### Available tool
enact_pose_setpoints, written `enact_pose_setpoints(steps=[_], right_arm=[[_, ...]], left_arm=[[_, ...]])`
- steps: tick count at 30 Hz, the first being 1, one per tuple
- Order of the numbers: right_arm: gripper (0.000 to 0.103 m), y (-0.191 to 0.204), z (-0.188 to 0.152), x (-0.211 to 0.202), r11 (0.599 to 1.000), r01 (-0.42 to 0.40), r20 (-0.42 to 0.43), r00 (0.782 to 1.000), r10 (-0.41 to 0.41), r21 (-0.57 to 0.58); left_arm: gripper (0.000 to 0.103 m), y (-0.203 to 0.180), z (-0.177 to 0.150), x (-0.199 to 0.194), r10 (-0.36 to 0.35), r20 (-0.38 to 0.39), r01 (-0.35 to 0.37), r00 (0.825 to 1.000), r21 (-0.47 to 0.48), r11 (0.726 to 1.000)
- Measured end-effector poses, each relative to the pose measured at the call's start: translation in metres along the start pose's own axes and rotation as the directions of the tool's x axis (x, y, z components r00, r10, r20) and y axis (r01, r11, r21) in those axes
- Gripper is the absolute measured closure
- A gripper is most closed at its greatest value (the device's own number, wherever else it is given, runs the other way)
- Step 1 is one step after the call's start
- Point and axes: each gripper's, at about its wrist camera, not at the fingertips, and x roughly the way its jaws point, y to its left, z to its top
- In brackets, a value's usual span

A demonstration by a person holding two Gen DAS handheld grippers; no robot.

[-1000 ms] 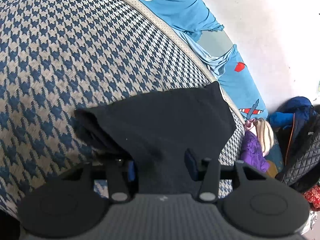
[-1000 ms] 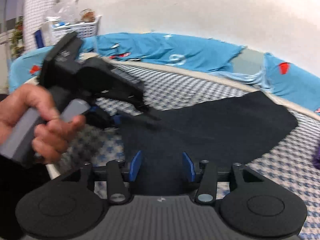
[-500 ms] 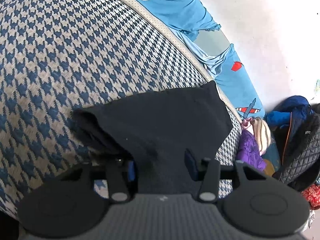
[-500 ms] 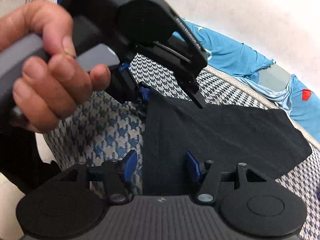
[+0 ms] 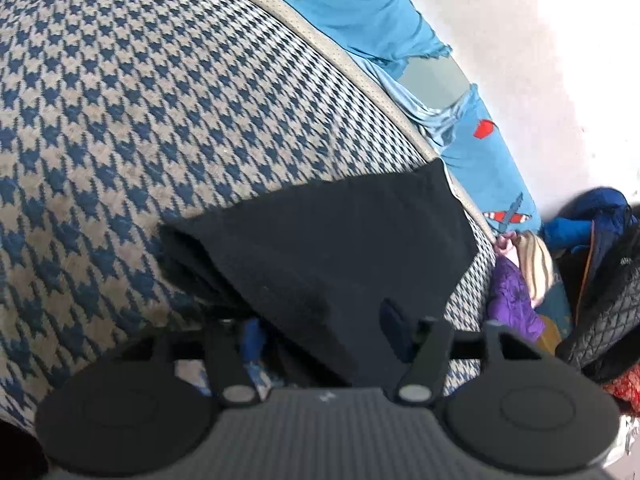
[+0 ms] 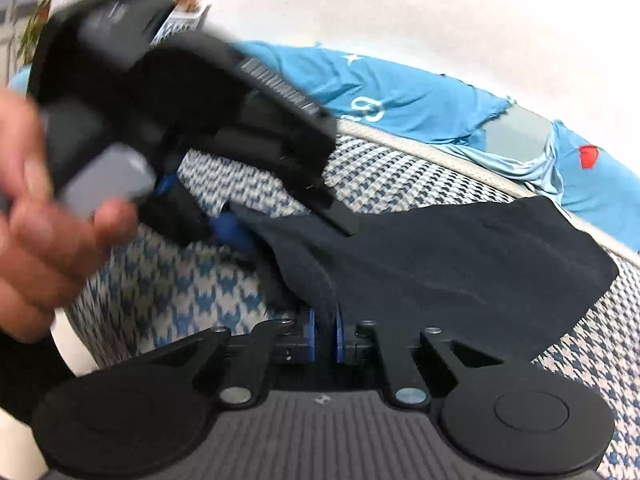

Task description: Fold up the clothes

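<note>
A black garment (image 5: pixel 340 248) lies partly folded on the houndstooth blanket (image 5: pixel 140 100). My left gripper (image 5: pixel 322 328) sits at its near end. Its jaws are opening and stand wide, with the cloth lying loose between the blue pads. In the right wrist view the same black garment (image 6: pixel 460 264) spreads to the right. My right gripper (image 6: pixel 325 332) is shut on a bunched fold at its near edge. A hand (image 6: pixel 44 240) holds the left gripper (image 6: pixel 286 226) at the cloth's left corner, blurred.
A bright blue sheet (image 5: pixel 352 12) runs along the far edge of the blanket, under a white wall. Beside the bed on the right are a purple garment (image 5: pixel 516 292) and a dark quilted jacket (image 5: pixel 608 308). A white basket (image 6: pixel 180 24) shows far left.
The right gripper's jaws have closed on the garment's near edge after moving in and down. The left gripper's jaws have spread wider, releasing the cloth; that hand has stayed put.
</note>
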Motion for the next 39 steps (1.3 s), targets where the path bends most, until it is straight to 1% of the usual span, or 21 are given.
enact_pose_setpoints(steps=[1, 2, 3, 5, 9, 11, 13, 14, 15, 16, 18, 20, 22, 24, 26, 28, 29, 30, 33, 39], right_arm=[[0.093, -0.003, 0.001, -0.001, 1.0, 0.0, 0.005, 1.0, 0.0, 0.017], [0.093, -0.008, 0.003, -0.002, 0.999, -0.002, 0.01, 1.0, 0.002, 0.041], [0.093, -0.012, 0.004, -0.004, 0.998, -0.004, 0.014, 1.0, 0.003, 0.066], [0.093, -0.02, 0.007, -0.005, 0.993, -0.015, 0.017, 1.0, 0.014, 0.114], [0.093, -0.031, 0.008, -0.009, 0.98, -0.04, 0.02, 0.999, 0.036, 0.197], [0.093, -0.035, 0.007, -0.01, 0.972, -0.054, 0.02, 0.999, 0.051, 0.228], [0.093, -0.037, 0.007, -0.012, 0.967, -0.062, 0.021, 0.998, 0.059, 0.245], [0.093, -0.038, 0.007, -0.012, 0.967, -0.065, 0.02, 0.998, 0.062, 0.248], [0.093, -0.038, 0.007, -0.013, 0.967, -0.065, 0.019, 0.998, 0.062, 0.246], [0.093, -0.037, 0.006, -0.013, 0.969, -0.059, 0.017, 0.998, 0.057, 0.24], [0.093, -0.036, 0.005, -0.012, 0.973, -0.054, 0.013, 0.999, 0.053, 0.224], [0.093, -0.035, 0.003, -0.006, 0.978, -0.056, -0.005, 0.998, 0.058, 0.199], [0.09, -0.03, 0.001, -0.002, 0.987, -0.039, -0.016, 0.999, 0.042, 0.157], [0.08, -0.024, -0.002, 0.0, 0.994, -0.038, -0.02, 0.999, 0.04, 0.104], [0.075, -0.016, -0.004, 0.004, 0.999, -0.025, -0.023, 0.999, 0.026, 0.043], [0.076, -0.01, -0.007, 0.008, 1.0, -0.019, -0.03, 0.999, 0.019, 0.003], [0.086, -0.008, -0.008, 0.008, 0.999, -0.032, -0.034, 0.999, 0.032, 0.0], [0.092, -0.006, -0.008, 0.008, 0.999, -0.037, -0.035, 0.999, 0.037, -0.002], [0.094, -0.001, -0.009, 0.006, 1.0, -0.017, -0.016, 1.0, 0.017, -0.007], [0.094, 0.011, -0.005, -0.001, 0.999, -0.044, 0.007, 0.999, 0.044, -0.032]], left_arm=[[0.026, 0.002, 0.001, -0.002, 0.006, 0.013, -0.006, 1.0, -0.009, 1.0], [0.018, 0.003, 0.002, -0.003, 0.013, 0.028, -0.013, 1.0, -0.018, 1.0], [0.014, 0.005, 0.003, -0.005, 0.021, 0.042, -0.02, 0.999, -0.027, 0.999], [0.012, 0.007, 0.004, -0.005, 0.018, 0.048, -0.016, 0.999, -0.044, 0.999], [0.012, 0.007, 0.003, 0.002, 0.02, 0.033, -0.019, 0.999, -0.039, 0.999], [0.012, 0.007, 0.005, 0.005, 0.025, 0.047, -0.022, 0.999, -0.051, 0.998], [0.017, 0.007, 0.007, 0.009, 0.023, 0.065, -0.019, 0.998, -0.062, 0.998], [0.031, 0.006, 0.008, 0.011, 0.022, 0.071, -0.018, 0.997, -0.059, 0.998], [0.048, 0.005, 0.009, 0.015, 0.02, 0.067, -0.016, 0.998, -0.056, 0.998], [0.054, 0.003, 0.009, 0.018, 0.017, 0.057, -0.014, 0.998, -0.053, 0.998], [0.074, 0.0, 0.008, 0.023, 0.017, 0.044, -0.015, 0.999, -0.044, 0.999], [0.084, -0.004, 0.007, 0.023, 0.024, 0.052, -0.023, 0.998, -0.019, 1.0], [0.087, -0.006, 0.007, 0.02, 0.023, 0.069, -0.023, 0.997, -0.006, 1.0], [0.088, -0.006, 0.007, 0.018, 0.03, 0.082, -0.03, 0.996, -0.008, 1.0], [0.088, -0.003, 0.007, 0.018, 0.048, 0.084, -0.046, 0.995, -0.019, 0.999], [0.092, 0.001, 0.008, 0.017, 0.067, 0.082, -0.064, 0.994, -0.033, 0.997], [0.093, 0.002, 0.008, 0.017, 0.075, 0.082, -0.072, 0.994, -0.035, 0.997], [0.093, 0.003, 0.009, 0.016, 0.084, 0.081, -0.081, 0.993, -0.037, 0.996], [0.093, 0.004, 0.008, 0.013, 0.096, 0.094, -0.094, 0.991, -0.029, 0.995], [0.095, 0.006, 0.009, -0.002, 0.115, 0.144, -0.111, 0.983, -0.032, 0.993]])
